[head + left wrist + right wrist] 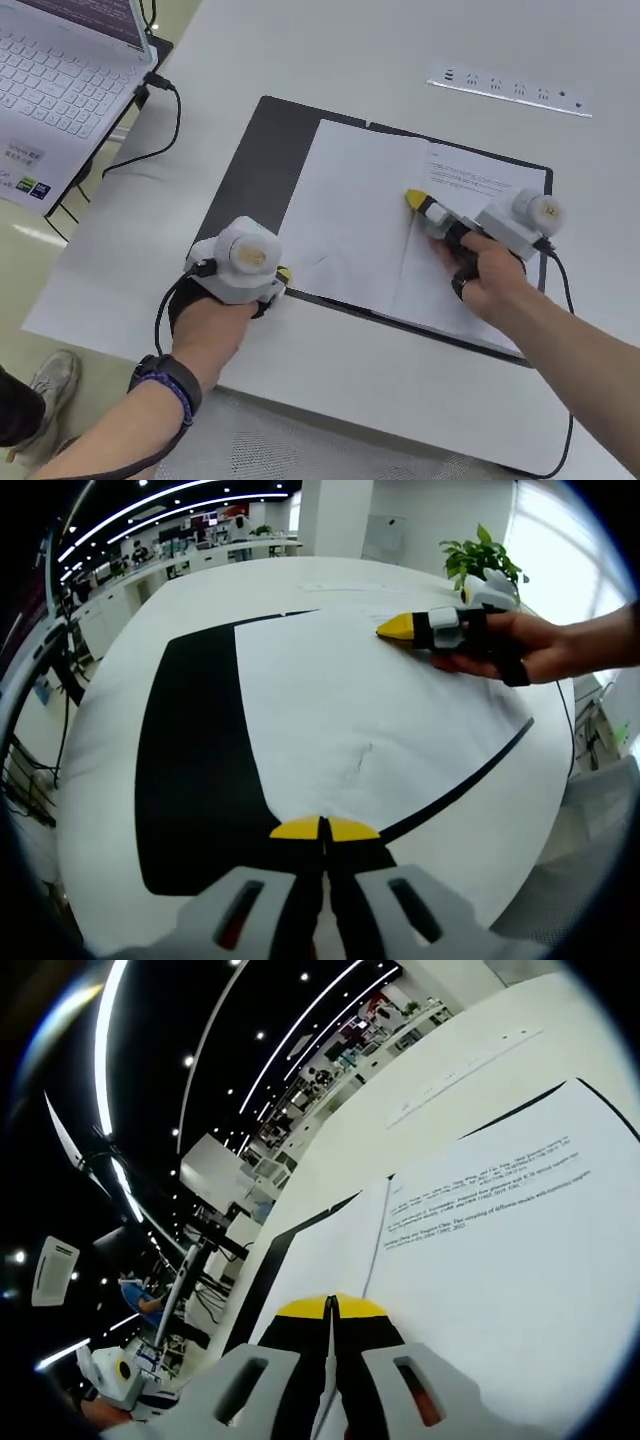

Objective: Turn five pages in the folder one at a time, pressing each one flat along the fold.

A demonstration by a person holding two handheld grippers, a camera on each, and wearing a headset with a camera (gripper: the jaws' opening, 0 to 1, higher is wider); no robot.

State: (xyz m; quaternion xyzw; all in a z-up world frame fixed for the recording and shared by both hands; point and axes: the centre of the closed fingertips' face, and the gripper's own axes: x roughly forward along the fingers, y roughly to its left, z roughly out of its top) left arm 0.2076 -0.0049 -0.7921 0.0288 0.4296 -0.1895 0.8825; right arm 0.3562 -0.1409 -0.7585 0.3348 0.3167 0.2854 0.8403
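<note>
Folder [245, 170]: lying open on the white counter [330, 50], with a blank turned page [345, 225] on its left half and a printed page [485, 185] on its right.

Right tool [415, 199]: jaws closed together and gripping nothing, yellow tips pressing on the fold [405, 260] in its upper part.

Left tool [283, 273]: jaws likewise closed and empty, tips sitting at the folder's near edge, seemingly steadying it.

Handling: the crease is probably best flattened by drawing the right tool down the fold in 1 slow, light stroke, with the left tool pinning the cover against sliding.
</note>
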